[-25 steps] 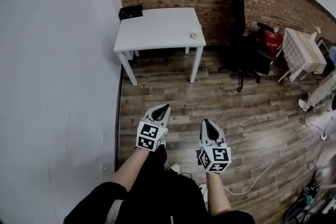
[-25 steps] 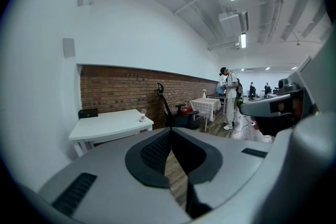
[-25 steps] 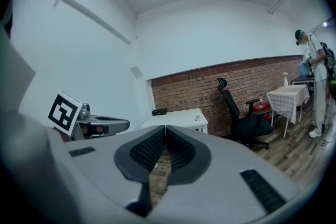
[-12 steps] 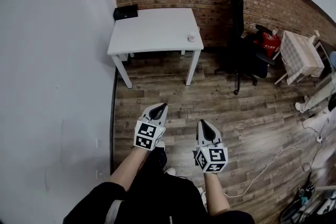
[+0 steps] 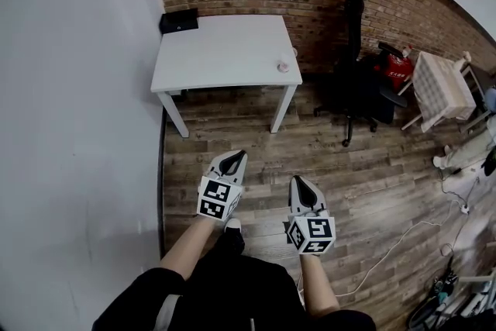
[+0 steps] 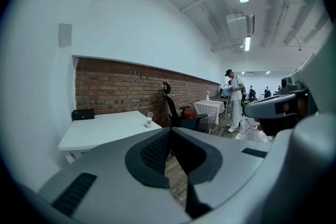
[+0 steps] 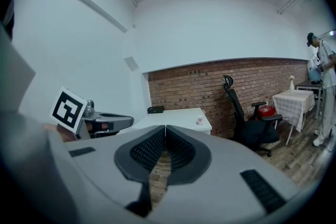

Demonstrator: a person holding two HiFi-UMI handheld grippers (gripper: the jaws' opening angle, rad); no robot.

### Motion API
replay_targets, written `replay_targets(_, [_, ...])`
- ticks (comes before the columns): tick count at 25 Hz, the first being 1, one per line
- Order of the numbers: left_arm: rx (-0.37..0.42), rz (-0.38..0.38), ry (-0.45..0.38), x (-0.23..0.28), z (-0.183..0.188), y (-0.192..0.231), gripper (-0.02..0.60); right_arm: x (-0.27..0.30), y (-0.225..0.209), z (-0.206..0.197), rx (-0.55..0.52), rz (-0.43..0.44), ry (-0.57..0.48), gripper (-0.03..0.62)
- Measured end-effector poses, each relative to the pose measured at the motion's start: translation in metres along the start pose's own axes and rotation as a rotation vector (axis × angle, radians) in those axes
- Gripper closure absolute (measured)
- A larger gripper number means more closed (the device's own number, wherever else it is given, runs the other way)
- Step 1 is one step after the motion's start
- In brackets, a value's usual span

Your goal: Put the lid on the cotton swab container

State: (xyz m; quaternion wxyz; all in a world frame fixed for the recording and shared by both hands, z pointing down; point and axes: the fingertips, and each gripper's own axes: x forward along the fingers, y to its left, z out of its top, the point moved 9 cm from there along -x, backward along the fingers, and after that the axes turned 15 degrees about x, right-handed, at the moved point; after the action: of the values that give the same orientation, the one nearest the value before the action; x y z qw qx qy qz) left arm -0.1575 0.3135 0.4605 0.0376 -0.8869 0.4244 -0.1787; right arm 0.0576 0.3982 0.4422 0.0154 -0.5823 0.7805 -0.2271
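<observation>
The cotton swab container (image 5: pixel 283 66) is a small pinkish pot near the right edge of the white table (image 5: pixel 217 54), far ahead of me. It also shows small in the left gripper view as the container (image 6: pixel 149 122) and in the right gripper view as the container (image 7: pixel 199 120). From this distance I cannot tell whether a lid is on it. My left gripper (image 5: pixel 239 154) and right gripper (image 5: pixel 297 180) are held side by side over the wooden floor, well short of the table. Both are shut with nothing between the jaws, as the left gripper (image 6: pixel 169 129) and right gripper (image 7: pixel 165 126) show close up.
A black box (image 5: pixel 178 22) sits at the table's back left corner against the brick wall. A black office chair (image 5: pixel 353 89) stands right of the table, then a red object (image 5: pixel 399 64) and a cloth-covered small table (image 5: pixel 442 85). A white wall runs along the left; cables (image 5: pixel 403 240) lie on the floor at right. A person (image 6: pixel 234 97) stands far off.
Both grippers have travelled forward towards the table, which now sits lower and larger in the head view. Their jaws have stayed shut and empty.
</observation>
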Motion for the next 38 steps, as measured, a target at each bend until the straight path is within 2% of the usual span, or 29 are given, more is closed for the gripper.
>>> replay_targets(12, [0.003,-0.036,-0.001,0.054,-0.013,0.083,0.566,0.09,0.015,0.01,0.007,-0.042,0.006,0.571])
replay_targets(18, [0.01,-0.063,0.002,0.072,-0.017,0.095,0.566,0.106,0.01,0.009,0.017,-0.071,0.018,0.571])
replay_targets(24, [0.011,-0.079,0.021,0.096,-0.017,0.1,0.566,0.125,-0.011,0.015,0.037,-0.084,0.024,0.571])
replay_targets(30, [0.009,-0.066,0.039,0.135,-0.018,0.112,0.566,0.164,-0.034,0.024,0.038,-0.057,0.036,0.572])
replay_targets(38, [-0.004,-0.039,0.058,0.204,-0.007,0.126,0.566,0.23,-0.084,0.064,0.028,-0.012,0.038,0.571])
